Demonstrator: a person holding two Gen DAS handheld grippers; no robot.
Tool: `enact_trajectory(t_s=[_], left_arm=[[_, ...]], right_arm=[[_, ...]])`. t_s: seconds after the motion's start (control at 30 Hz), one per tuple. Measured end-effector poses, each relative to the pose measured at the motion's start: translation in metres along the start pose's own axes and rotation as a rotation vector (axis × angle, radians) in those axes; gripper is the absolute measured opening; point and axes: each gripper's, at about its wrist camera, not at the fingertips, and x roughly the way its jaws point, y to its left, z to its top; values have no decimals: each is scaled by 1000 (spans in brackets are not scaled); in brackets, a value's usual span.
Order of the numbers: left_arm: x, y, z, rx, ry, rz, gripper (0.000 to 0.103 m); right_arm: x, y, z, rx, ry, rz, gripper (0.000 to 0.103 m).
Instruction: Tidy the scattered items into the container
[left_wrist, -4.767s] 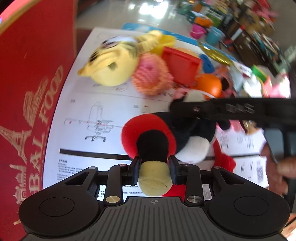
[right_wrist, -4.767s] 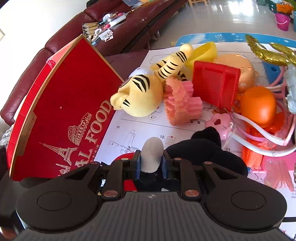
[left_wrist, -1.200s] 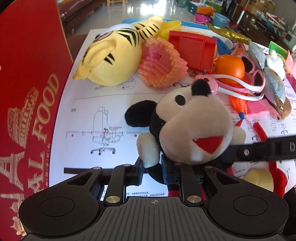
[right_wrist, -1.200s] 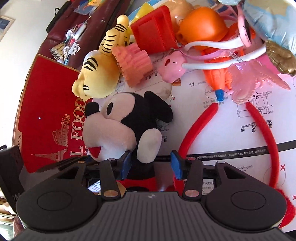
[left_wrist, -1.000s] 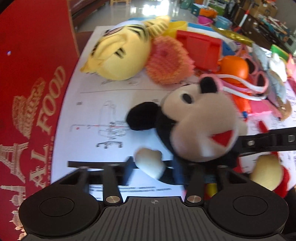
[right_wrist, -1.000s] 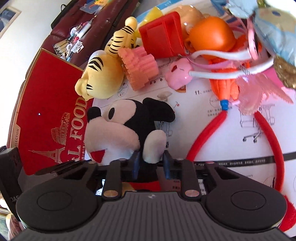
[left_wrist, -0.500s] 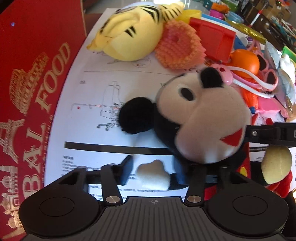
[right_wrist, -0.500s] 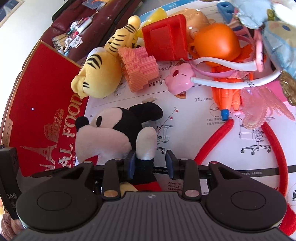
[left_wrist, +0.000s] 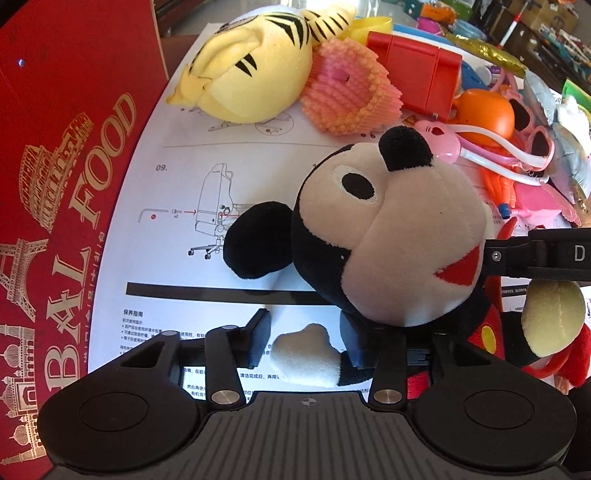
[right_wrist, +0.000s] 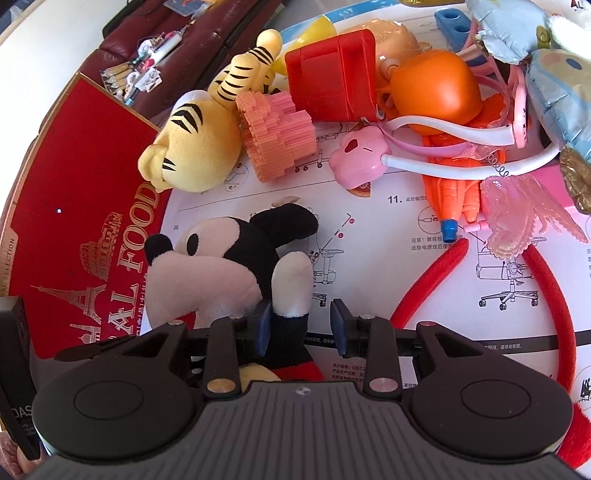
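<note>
Now the mouse plush (left_wrist: 388, 236) lies near the counter's left edge, beside the red box (left_wrist: 55, 184). The left hand-held gripper (left_wrist: 308, 341) has just opened wider around one white paw; the right hand-held gripper (right_wrist: 301, 326) stands apart, one pad touching the other arm. Regrasping seems underway; next, clamp firmly and lift boxward.

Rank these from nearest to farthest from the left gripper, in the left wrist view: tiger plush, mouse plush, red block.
1. Mouse plush: its white hand lies between the left gripper's jaws.
2. Tiger plush: beyond, upper left.
3. Red block: farthest, upper right.
</note>
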Motion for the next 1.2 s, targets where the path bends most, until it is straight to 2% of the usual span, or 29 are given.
enact_trajectory(t_s=[0.07,0.13,0.17,0.27,0.4,0.5,0.63,0.97,1.2], left_arm=[[0,-3,1,6,8,3,57],[0,-9,2,35,6,-22,41],[-1,-14,1,57,5,-14,37],[-2,-26,-7,83,-3,-21,34],[-8,-26,-16,37,-19,-52,34],[-16,-21,-18,5,-39,-36,34],[-32,-23,-18,11,-72,-9,34],[-83,-31,0,6,-215,24,34],[-136,-18,12,-29,-333,64,34]], right_arm=[[1,3,1,-2,4,-18,38],[4,8,3,-31,9,-25,30],[4,13,4,-44,14,-17,19],[1,32,4,-148,1,-66,19],[-8,45,4,-203,-15,-55,19],[-13,47,2,-211,-18,-44,19],[-24,51,0,-221,-38,-19,19],[-72,65,14,-245,-146,55,19],[-107,98,28,-311,-226,144,19]])
